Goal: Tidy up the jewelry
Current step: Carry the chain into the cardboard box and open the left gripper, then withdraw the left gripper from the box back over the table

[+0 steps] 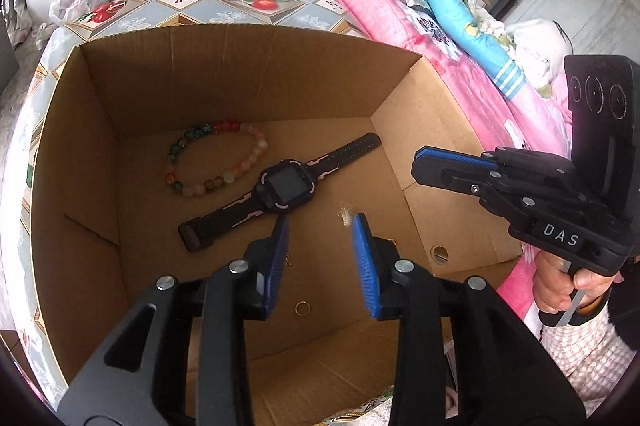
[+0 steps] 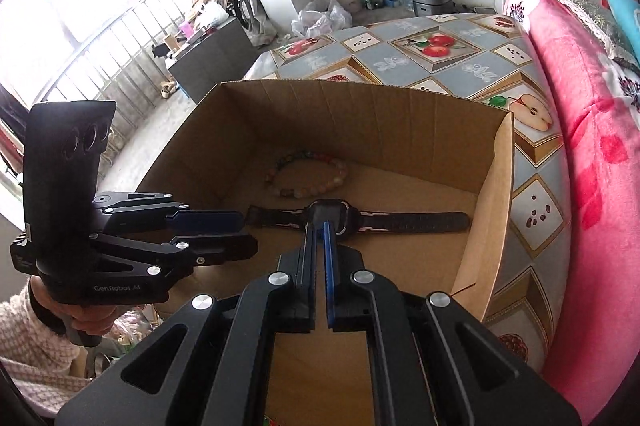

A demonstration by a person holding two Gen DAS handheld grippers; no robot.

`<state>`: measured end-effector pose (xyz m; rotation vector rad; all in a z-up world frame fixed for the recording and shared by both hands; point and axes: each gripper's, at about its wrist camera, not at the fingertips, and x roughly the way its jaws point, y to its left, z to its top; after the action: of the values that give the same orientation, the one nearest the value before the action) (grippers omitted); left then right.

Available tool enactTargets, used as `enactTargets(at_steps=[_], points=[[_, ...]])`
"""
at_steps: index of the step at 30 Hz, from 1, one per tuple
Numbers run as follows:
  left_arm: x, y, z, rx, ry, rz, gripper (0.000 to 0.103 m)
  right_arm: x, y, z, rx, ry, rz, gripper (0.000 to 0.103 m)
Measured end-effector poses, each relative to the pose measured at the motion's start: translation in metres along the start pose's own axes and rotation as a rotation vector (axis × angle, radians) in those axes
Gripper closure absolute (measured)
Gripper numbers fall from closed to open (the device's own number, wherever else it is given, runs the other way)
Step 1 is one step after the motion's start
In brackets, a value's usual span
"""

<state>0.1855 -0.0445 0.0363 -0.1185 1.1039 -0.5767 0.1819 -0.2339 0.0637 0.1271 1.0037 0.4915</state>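
So the beaded bracelet point(image 1: 216, 160) and the black smartwatch point(image 1: 285, 186) are already lying on the floor of the cardboard box point(image 1: 404, 94), plus 1 small gold ring point(image 1: 302, 308) near my left gripper point(image 1: 320, 226). Its jaws are spread wide, holding nothing. My right gripper point(image 2: 319, 226) is nearly pinched together, empty as far as I can see. Guessing we're between drops, so next is fetching another piece. Box sits on a fruit-print tablecloth point(image 2: 420, 46), pink blanket point(image 2: 592, 154) beside it.

Counts: 1 cardboard box point(image 1: 100, 130), 1 beaded bracelet point(image 1: 216, 158), 1 black watch point(image 1: 282, 186), 1 gold ring point(image 1: 302, 308), 2 grippers: left gripper point(image 1: 320, 246), right gripper point(image 2: 319, 238).
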Motion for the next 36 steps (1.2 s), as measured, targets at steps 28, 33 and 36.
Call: enactTargets(at_steps=[28, 33, 36], points=[[-0.144, 0.007, -0.119, 0.087, -0.455, -0.103, 0.019, -0.100, 0.025, -0.133, 0.076, -0.341, 0.109, 0.076], [-0.121, 0.006, -0.152, 0.072, -0.355, -0.065, 0.017, -0.067, 0.021, -0.168, 0.153, -0.213, 0.062, 0.065], [-0.093, 0.001, -0.164, 0.094, -0.275, 0.063, 0.017, -0.044, 0.020, -0.180, 0.194, -0.142, 0.054, 0.064]])
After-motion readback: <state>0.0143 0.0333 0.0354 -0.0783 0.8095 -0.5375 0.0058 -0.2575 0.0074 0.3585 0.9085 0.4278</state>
